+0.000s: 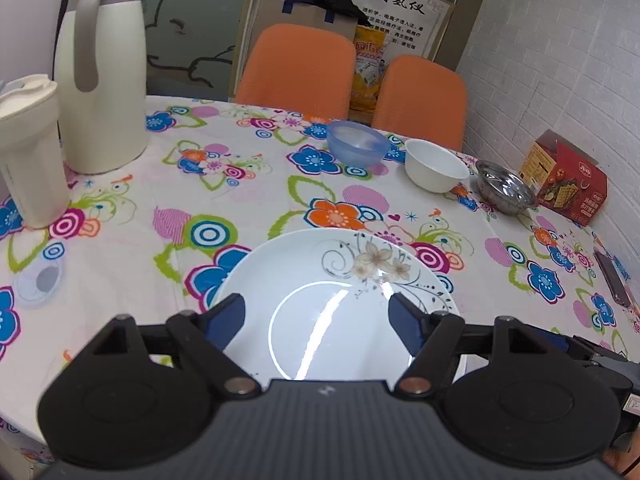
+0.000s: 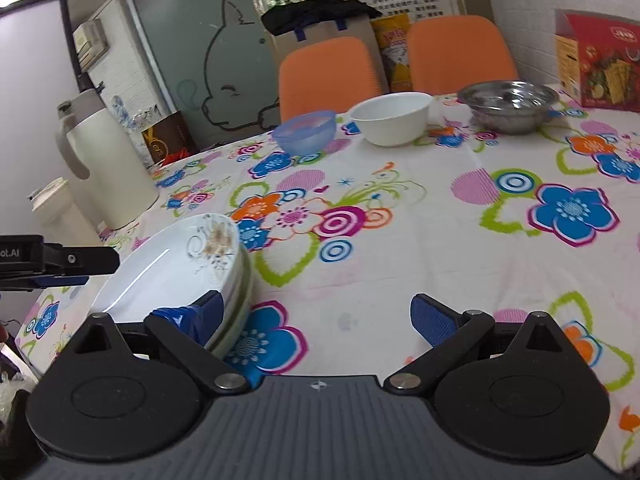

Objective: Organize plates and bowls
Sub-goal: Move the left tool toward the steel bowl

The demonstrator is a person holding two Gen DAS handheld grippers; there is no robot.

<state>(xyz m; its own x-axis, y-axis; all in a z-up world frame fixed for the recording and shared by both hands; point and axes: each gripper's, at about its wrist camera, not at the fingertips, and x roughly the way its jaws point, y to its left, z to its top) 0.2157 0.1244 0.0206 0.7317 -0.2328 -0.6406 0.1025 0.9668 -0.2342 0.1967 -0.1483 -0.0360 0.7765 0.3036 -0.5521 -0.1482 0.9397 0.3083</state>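
Observation:
A stack of white plates (image 2: pixel 176 264) with a brown flower print lies on the flowered tablecloth; in the left wrist view only the top plate (image 1: pixel 320 280) shows. My left gripper (image 1: pixel 318 316) hovers open just over its near rim, holding nothing. My right gripper (image 2: pixel 316 314) is open beside the stack, its left finger (image 2: pixel 200 316) by the stack's right edge; contact cannot be told. Far across the table stand a blue plastic bowl (image 1: pixel 358 142), a white bowl (image 1: pixel 434 164) and a steel bowl (image 1: pixel 506 188) in a row.
A tall cream thermos jug (image 1: pixel 102 80) and a cream lidded cup (image 1: pixel 28 148) stand at the far left. A red snack box (image 1: pixel 568 180) sits by the right wall. Two orange chairs (image 1: pixel 296 68) stand behind the table. A phone (image 1: pixel 612 276) lies at the right edge.

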